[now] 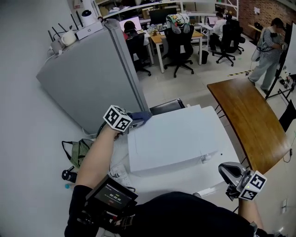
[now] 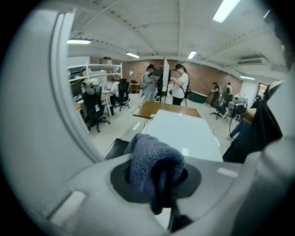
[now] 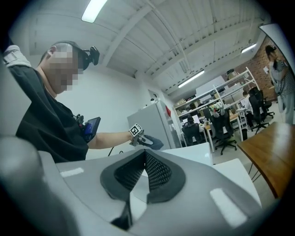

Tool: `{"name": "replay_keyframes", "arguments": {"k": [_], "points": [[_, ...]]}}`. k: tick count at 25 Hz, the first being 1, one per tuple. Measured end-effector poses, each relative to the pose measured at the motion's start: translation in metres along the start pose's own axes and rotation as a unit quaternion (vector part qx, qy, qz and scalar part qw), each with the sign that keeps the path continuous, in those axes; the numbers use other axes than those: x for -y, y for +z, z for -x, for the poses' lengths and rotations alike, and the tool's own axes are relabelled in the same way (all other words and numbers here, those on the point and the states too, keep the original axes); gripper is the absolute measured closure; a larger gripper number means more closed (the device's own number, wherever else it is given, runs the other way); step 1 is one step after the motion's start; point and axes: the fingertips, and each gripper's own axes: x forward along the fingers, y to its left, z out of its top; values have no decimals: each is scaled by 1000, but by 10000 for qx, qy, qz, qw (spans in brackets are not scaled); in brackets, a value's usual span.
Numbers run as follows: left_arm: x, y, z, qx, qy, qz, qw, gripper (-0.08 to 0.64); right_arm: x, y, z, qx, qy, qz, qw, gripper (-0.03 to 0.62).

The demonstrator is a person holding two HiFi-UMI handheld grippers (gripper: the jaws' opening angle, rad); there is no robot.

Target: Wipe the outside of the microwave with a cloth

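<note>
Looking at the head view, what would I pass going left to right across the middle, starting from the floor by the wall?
Going across: green bag → cloth → microwave → wooden table.

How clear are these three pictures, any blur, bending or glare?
Head view: sharp, evenly lit, no harsh shadow on the white microwave. Left gripper view: strongly bent at the edges, dark corners, the close cloth soft, a ceiling lamp blown out. Right gripper view: same bending, a mosaic patch at upper left, another bright lamp.
</note>
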Motion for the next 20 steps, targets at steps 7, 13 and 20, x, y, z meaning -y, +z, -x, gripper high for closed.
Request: {"name": "replay_keyframes", "arguments": {"k": [7,13,20], "points": [[123,172,-180,308,-690,-1120,9908,506,90,19,113,169,-482,-88,9987,588],[127,164,-243,-322,-659,-1031,9920,506,121,21,155,162,-820,-179,9963,588],[67,54,-148,-526,-528,-345,9966,506,78,15,90,-67,-438,-26,9990,588]]}}
